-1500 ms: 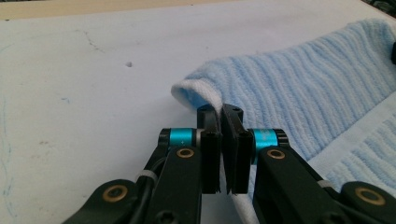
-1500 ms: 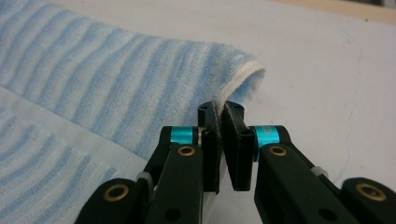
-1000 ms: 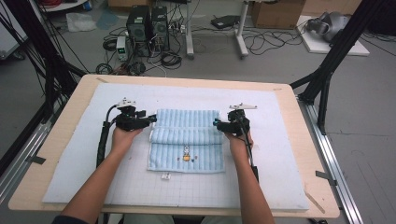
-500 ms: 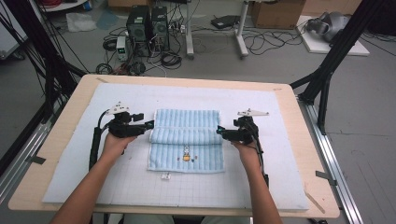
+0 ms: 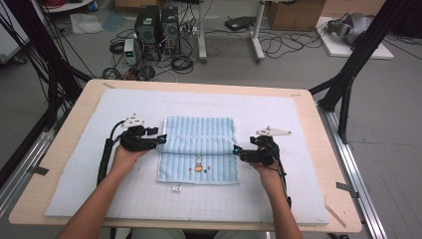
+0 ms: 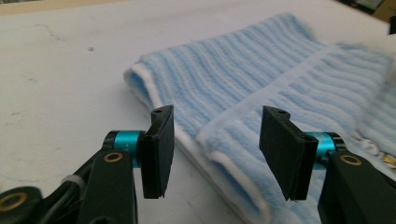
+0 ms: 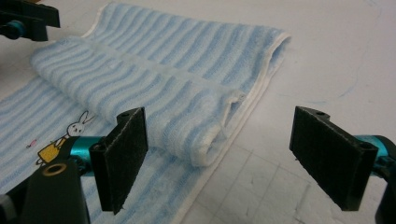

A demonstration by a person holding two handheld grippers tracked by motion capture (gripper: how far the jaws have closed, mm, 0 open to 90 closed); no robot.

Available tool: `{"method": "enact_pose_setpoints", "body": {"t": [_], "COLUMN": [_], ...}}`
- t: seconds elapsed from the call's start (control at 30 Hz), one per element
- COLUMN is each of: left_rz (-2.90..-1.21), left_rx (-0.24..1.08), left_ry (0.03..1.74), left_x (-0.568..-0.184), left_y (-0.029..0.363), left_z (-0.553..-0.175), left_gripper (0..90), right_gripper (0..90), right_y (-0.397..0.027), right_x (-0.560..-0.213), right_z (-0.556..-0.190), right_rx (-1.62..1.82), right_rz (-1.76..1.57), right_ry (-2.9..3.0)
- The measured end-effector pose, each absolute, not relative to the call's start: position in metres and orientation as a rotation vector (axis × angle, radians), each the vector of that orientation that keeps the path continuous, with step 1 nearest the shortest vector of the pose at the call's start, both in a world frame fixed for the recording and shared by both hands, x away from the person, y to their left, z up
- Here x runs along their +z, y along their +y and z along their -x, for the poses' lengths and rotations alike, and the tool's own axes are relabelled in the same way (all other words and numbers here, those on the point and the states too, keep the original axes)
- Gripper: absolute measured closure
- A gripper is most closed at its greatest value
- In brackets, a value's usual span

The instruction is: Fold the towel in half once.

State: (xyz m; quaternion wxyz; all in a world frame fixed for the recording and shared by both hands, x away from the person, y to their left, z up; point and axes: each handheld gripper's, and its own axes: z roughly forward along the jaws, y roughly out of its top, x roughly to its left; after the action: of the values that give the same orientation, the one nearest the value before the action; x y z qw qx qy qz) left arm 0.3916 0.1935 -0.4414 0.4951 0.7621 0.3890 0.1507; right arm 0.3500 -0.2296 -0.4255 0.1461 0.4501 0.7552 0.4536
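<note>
You are folding a towel (image 5: pixel 199 149) lying mid-bench on the white mat (image 5: pixel 74 189), nearer the front edge than the back. One fold looks done: the far part is lying doubled over, making a soft roll across the middle, and the near part with the rabbit print (image 7: pixel 65 140) is still lying flat, single layer. So I'd judge it roughly halfway, with at least one more fold left.

Your left tongs (image 5: pixel 158 140) are sitting at the towel's left edge, right at the end of the fold, jaws spread wide with nothing between them; the left gripper view is showing the folded hem (image 6: pixel 224 154) just ahead of the gap. Your right tongs (image 5: pixel 236 150) are sitting at the right edge, also at the fold's end, jaws wide and holding nothing.

Next you are probably needing to pinch both ends of the roll, or the near corners, and bring them over evenly; uneven grips could skew the fold.
</note>
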Motion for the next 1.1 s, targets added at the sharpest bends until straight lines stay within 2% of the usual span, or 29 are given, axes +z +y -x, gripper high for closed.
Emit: {"method": "enact_pose_setpoints", "body": {"t": [0.17,0.37,0.5,0.57,0.8,0.93,1.03,1.1], "left_rz": [-1.920,-1.977,-1.938,-1.907,-1.851,-1.825,-1.815,-1.818], "left_rx": [0.381,0.416,0.392,0.372,0.354,0.335,0.328,0.321], "left_ry": [0.904,0.875,0.876,0.878,0.850,0.843,0.843,0.848], "left_x": [-0.447,-0.447,-0.443,-0.440,-0.432,-0.432,-0.434,-0.436], "left_y": [0.183,0.176,0.179,0.181,0.188,0.189,0.189,0.189], "left_z": [-0.392,-0.388,-0.386,-0.385,-0.372,-0.367,-0.365,-0.363], "left_gripper": [54.4,80.5,82.5,82.8,82.8,82.8,82.8,82.8], "right_gripper": [18.7,18.9,19.9,23.4,47.4,48.7,56.0,65.2], "right_y": [-0.228,-0.230,-0.230,-0.229,-0.219,-0.210,-0.197,-0.190], "right_x": [-0.429,-0.431,-0.430,-0.429,-0.424,-0.421,-0.423,-0.427], "right_z": [-0.350,-0.351,-0.350,-0.351,-0.361,-0.381,-0.395,-0.403], "right_rx": [1.283,1.267,1.275,1.281,1.221,1.219,1.145,1.088], "right_rz": [-1.301,-1.316,-1.317,-1.324,-1.277,-1.309,-1.302,-1.310], "right_ry": [2.190,2.185,2.171,2.154,2.139,2.155,2.216,2.247]}}
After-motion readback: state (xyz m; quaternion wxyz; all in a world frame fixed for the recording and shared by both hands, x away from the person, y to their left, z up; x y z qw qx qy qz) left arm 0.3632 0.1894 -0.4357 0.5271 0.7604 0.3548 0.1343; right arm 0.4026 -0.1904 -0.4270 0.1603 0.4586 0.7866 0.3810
